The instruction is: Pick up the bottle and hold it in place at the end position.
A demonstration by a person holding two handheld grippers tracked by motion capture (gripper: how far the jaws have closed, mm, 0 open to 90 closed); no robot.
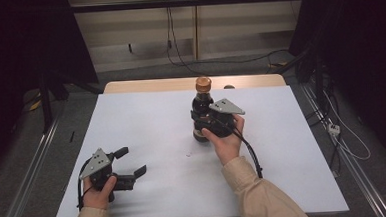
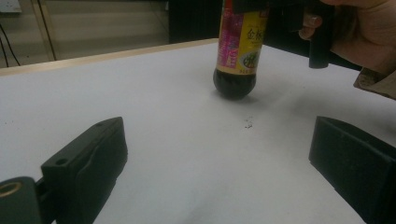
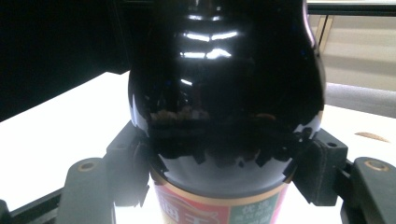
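Dim room; lit white table (image 1: 147, 141) glares, glossy bottle (image 3: 224, 84) reflects highlights.

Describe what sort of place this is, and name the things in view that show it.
Probably a lab or recording workspace, not a kitchen: a white table on a bare floor, loose cables along the wall behind, and a person working a sauce bottle with the right gripper.

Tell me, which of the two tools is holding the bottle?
The right tool: its jaws are shut on the dark bottle with the orange cap. The left tool rests open on the white table, holding nothing.
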